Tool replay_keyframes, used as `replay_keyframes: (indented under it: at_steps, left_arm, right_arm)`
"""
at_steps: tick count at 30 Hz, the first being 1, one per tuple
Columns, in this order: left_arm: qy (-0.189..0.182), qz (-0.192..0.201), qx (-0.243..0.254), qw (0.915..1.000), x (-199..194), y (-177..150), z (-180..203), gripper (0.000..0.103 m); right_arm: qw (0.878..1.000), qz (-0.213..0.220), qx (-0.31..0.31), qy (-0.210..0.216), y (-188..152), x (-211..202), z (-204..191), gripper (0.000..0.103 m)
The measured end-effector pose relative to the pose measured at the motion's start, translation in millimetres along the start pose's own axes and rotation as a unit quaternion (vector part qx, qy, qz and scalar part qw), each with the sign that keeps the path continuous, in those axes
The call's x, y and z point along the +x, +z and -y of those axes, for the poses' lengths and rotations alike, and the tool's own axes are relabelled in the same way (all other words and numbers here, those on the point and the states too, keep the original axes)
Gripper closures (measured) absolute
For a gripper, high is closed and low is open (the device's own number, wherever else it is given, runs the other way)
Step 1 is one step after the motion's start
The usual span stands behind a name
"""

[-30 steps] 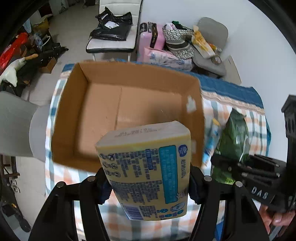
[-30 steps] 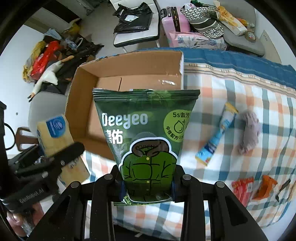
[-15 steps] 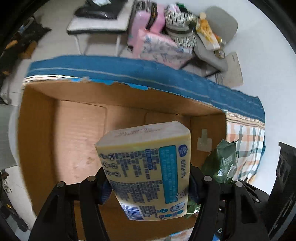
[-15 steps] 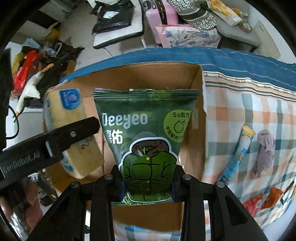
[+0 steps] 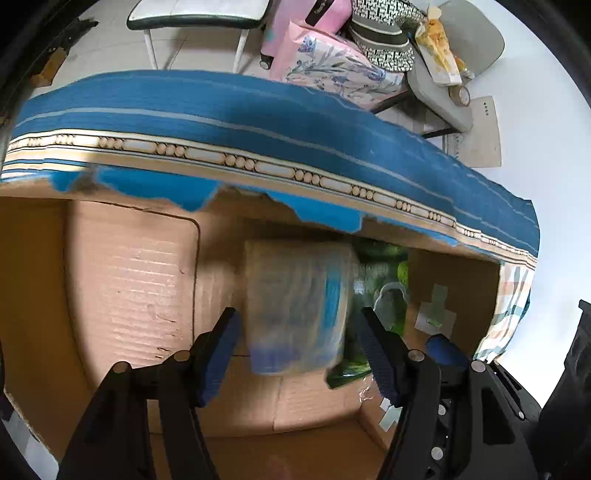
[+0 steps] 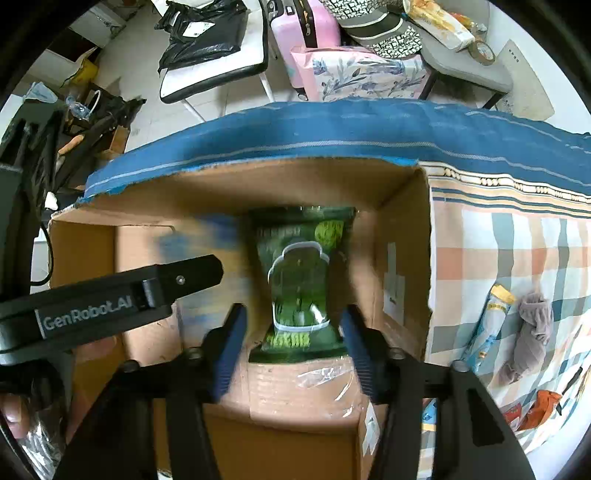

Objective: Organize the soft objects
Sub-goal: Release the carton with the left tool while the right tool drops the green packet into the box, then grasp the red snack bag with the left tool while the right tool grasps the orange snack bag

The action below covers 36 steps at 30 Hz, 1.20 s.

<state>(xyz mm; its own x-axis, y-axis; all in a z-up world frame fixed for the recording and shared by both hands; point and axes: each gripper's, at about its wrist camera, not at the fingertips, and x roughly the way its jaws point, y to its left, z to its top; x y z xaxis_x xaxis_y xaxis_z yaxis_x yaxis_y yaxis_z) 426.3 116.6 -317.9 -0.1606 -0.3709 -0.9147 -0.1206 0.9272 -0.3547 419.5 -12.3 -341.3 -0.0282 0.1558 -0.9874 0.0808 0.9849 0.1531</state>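
Both grippers are over the open cardboard box (image 5: 129,280) (image 6: 402,229). My left gripper (image 5: 299,343) is open; the yellow tissue pack (image 5: 295,306) is blurred between its spread fingers, free of the pads, inside the box. My right gripper (image 6: 291,336) is open; the green Deeyeo pouch (image 6: 301,284) is blurred between its fingers, free of them, inside the box beside the tissue pack. The pouch also shows in the left wrist view (image 5: 384,273). The left gripper's body (image 6: 110,295) crosses the right wrist view.
The box sits on a checked cloth with a blue border (image 6: 498,229). On the cloth right of the box lie a blue-yellow tube pack (image 6: 487,328), a grey sock (image 6: 532,332) and orange packets (image 6: 535,406). Chairs, bags and a pink suitcase (image 6: 303,29) stand beyond the table.
Both grippers have opened and let go of the tissue pack and the green pouch, which drop into the box. Both grippers have moved further over the box.
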Motion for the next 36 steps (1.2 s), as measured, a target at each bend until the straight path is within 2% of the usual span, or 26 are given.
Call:
replay_keyframes:
  at_steps: [3, 5, 6, 10, 18, 24, 28, 36]
  left_arm:
    - [0.015, 0.022, 0.013, 0.9996, -14, -6, 1, 0.021]
    - [0.032, 0.040, 0.023, 0.9984, -22, -12, 3, 0.012]
    - [0.046, 0.051, 0.031, 0.9972, -27, -17, 5, 0.008]
    - [0.077, 0.084, 0.053, 0.9921, -41, -37, 5, 0.003]
    - [0.093, 0.143, 0.060, 0.9836, -65, -98, -8, 0.002]
    - [0.106, 0.166, 0.062, 0.9785, -87, -143, -13, 0.002]
    - [0.130, 0.195, 0.072, 0.9695, -103, -180, -11, 0.002]
    - [0.126, 0.238, 0.064, 0.9610, -136, -235, -2, 0.002]
  right_arm:
    - [1.000, 0.005, -0.009, -0.005, -3, -5, -3, 0.029]
    - [1.000, 0.007, -0.012, -0.014, -8, -9, -4, 0.019]
    - [1.000, 0.009, -0.015, -0.014, -12, -12, -6, 0.010]
    - [0.999, 0.014, -0.032, -0.029, -32, -24, -15, 0.000]
    - [0.997, 0.039, -0.046, -0.046, -81, -50, -21, 0.000]
    - [0.995, 0.070, -0.054, -0.050, -124, -80, -23, 0.000]
    - [0.993, 0.093, -0.061, -0.043, -153, -106, -26, 0.000]
    - [0.988, 0.131, -0.086, -0.014, -207, -156, -29, 0.000]
